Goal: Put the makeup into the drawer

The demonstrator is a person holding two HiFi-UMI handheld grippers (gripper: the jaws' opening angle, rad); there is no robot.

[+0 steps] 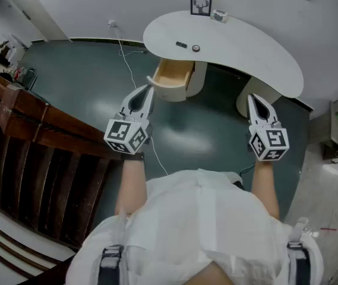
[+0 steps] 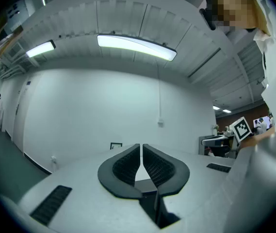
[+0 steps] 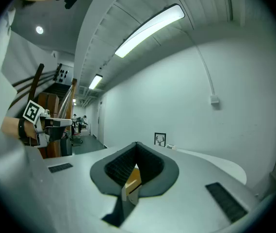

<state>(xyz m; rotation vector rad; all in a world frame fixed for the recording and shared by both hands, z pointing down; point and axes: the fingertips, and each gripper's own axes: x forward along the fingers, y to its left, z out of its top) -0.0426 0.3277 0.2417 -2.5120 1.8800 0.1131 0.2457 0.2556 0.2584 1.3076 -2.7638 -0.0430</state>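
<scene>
Nothing of the task looks done yet. The white curved desk (image 1: 264,58) spans the upper middle of the head view. Its wooden drawer (image 1: 171,76) stands pulled out below it, showing bare wood inside. Lower in the frame, the left gripper (image 1: 149,89) and right gripper (image 1: 253,98) hang well short of the desk, and both sets of jaws are closed on nothing. The makeup (image 1: 182,44), seemingly two small dark pieces, lies on the desk top just above the drawer and is too small to detail.
</scene>
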